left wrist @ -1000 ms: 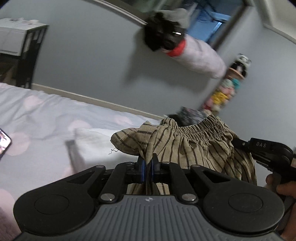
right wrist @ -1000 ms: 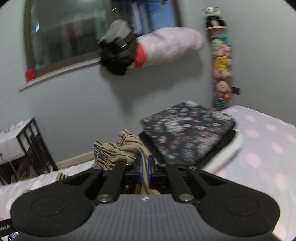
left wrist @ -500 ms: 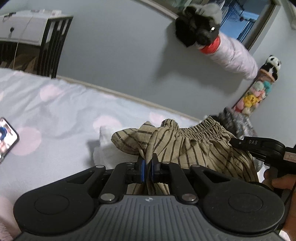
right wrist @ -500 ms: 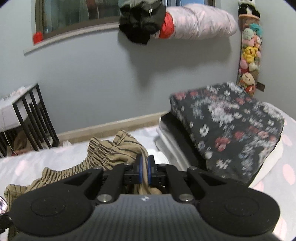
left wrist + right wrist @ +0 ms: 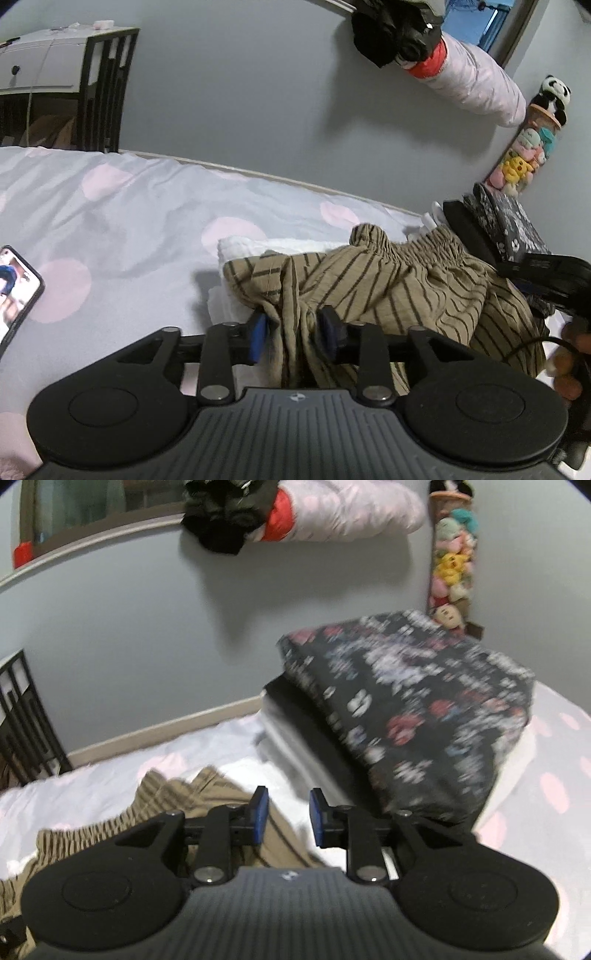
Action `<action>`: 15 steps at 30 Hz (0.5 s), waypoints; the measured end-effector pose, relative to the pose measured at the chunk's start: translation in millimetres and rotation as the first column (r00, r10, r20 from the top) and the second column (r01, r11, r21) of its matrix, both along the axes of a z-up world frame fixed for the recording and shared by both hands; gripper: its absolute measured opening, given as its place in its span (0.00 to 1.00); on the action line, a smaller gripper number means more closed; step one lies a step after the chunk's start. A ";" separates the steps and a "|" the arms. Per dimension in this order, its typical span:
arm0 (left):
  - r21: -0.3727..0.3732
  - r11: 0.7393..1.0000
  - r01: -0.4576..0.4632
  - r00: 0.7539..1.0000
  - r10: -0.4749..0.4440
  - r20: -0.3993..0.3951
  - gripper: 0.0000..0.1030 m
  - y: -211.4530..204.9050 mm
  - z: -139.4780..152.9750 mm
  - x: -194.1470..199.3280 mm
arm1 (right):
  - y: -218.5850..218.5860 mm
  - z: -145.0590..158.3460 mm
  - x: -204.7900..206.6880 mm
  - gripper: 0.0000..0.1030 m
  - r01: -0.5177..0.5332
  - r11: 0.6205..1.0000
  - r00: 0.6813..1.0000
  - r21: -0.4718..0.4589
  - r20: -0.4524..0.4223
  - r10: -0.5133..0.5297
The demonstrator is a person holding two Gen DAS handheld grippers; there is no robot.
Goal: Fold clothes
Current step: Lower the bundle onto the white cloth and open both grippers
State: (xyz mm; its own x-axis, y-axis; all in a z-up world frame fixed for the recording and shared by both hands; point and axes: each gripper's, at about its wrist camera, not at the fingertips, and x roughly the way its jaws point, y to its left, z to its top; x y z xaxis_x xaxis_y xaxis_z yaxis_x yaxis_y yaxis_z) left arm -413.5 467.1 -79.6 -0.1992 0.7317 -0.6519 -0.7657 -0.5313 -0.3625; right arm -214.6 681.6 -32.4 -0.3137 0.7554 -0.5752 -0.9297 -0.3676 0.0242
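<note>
Tan striped shorts [image 5: 388, 280] with an elastic waistband lie bunched on the bed, partly over a folded white cloth [image 5: 258, 247]. My left gripper [image 5: 293, 334] is open, its blue pads either side of a fold of the shorts. My right gripper [image 5: 284, 818] is open and empty just above the shorts [image 5: 177, 805]; it also shows at the right in the left wrist view [image 5: 546, 273].
The bed sheet [image 5: 129, 221] is pale with pink dots. A phone [image 5: 14, 291] lies at the left. A stack of folded clothes topped by a dark floral piece [image 5: 406, 709] sits at the right. A black shelf [image 5: 99, 92] stands by the wall.
Both grippers have opened and let go of the shorts, which now rest lower on the bed. Both views have tilted down toward the bed.
</note>
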 end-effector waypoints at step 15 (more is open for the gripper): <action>0.145 0.989 0.036 0.999 -0.032 -0.033 0.41 -31.1 34.5 6.0 | -77.0 45.9 38.9 0.14 -0.134 0.986 0.991 0.095 0.027 0.132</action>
